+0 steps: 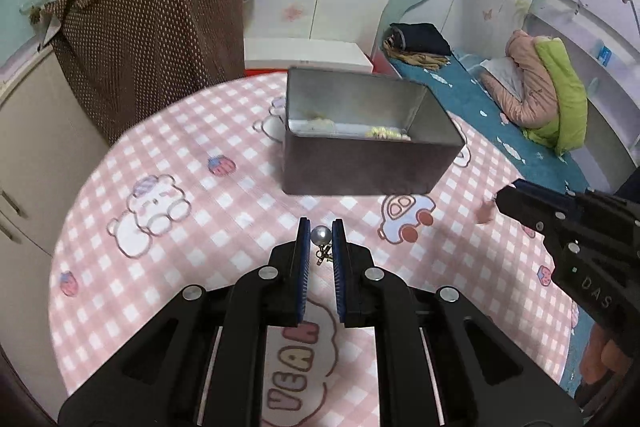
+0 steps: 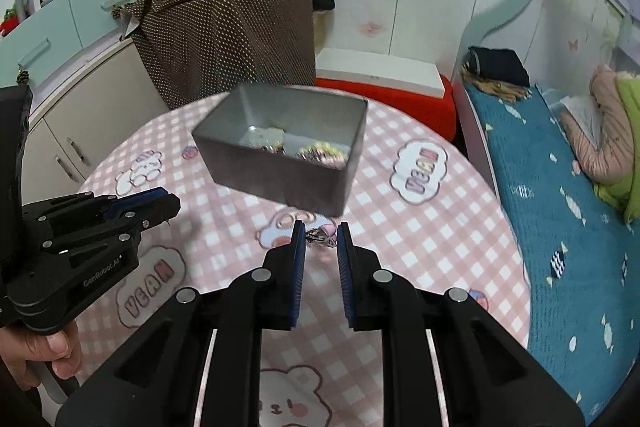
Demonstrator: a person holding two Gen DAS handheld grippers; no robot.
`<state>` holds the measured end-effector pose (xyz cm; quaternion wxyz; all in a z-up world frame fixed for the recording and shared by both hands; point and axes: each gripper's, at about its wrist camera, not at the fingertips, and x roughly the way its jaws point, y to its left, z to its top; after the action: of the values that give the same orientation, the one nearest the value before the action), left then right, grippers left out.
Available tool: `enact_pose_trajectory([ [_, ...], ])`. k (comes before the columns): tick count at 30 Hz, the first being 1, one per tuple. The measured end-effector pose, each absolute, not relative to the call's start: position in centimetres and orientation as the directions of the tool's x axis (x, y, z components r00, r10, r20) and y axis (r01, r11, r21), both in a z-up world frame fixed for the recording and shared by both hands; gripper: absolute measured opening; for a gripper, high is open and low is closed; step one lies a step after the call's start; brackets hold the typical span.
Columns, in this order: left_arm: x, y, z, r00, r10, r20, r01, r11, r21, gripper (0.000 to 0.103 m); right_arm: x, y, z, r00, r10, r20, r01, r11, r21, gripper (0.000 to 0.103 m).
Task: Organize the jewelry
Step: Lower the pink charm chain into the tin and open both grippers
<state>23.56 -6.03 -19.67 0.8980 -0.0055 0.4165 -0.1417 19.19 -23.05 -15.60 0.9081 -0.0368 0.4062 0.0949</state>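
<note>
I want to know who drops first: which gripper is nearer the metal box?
Too close to call. The left gripper, shut on a pearl earring, and the right gripper, shut on a small clip, both hover short of the metal box.

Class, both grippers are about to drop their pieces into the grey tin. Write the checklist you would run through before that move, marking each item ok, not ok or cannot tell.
1. Left gripper holds its piece: ok, shut on the pearl earring.
2. Right gripper holds its piece: ok, shut on a small metal clip with a pink part.
3. Grey tin is open on top: ok, no lid on it.
4. Room left in the tin: ok, a few pieces of jewelry lie on the bottom, with bare floor beside them.
5. Grippers clear of each other: ok, apart in both views.
6. Pieces already above the tin: not ok, both are short of its near wall.
</note>
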Motion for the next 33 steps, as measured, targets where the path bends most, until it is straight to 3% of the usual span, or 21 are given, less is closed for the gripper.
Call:
enact_pose_trajectory([
  [9, 24.8, -5.2, -14.9, 0.669, -0.257, -0.697, 0.272, 0.958, -0.093, 0.011, 21.1, -21.7, -11.4, 0.698, 0.164, -0.697, -0.234, 0.972, -0.005, 0.014],
  [16, 28.2, -5.6, -11.6, 0.669, -0.313, -0.675, 0.311, 0.942, -0.128, 0.011, 24.4, -21.6, -9.1, 0.686, 0.228, -0.691, -0.254, 0.965, 0.066, 0.014],
  [33, 36.6, -9.1, -13.3, 0.588, -0.342, -0.733, 0.349, 0.925, -0.152, 0.011, 31.1, -22.3, -11.1, 0.615, 0.224, -0.756, -0.215, 0.97, 0.113, 0.015],
])
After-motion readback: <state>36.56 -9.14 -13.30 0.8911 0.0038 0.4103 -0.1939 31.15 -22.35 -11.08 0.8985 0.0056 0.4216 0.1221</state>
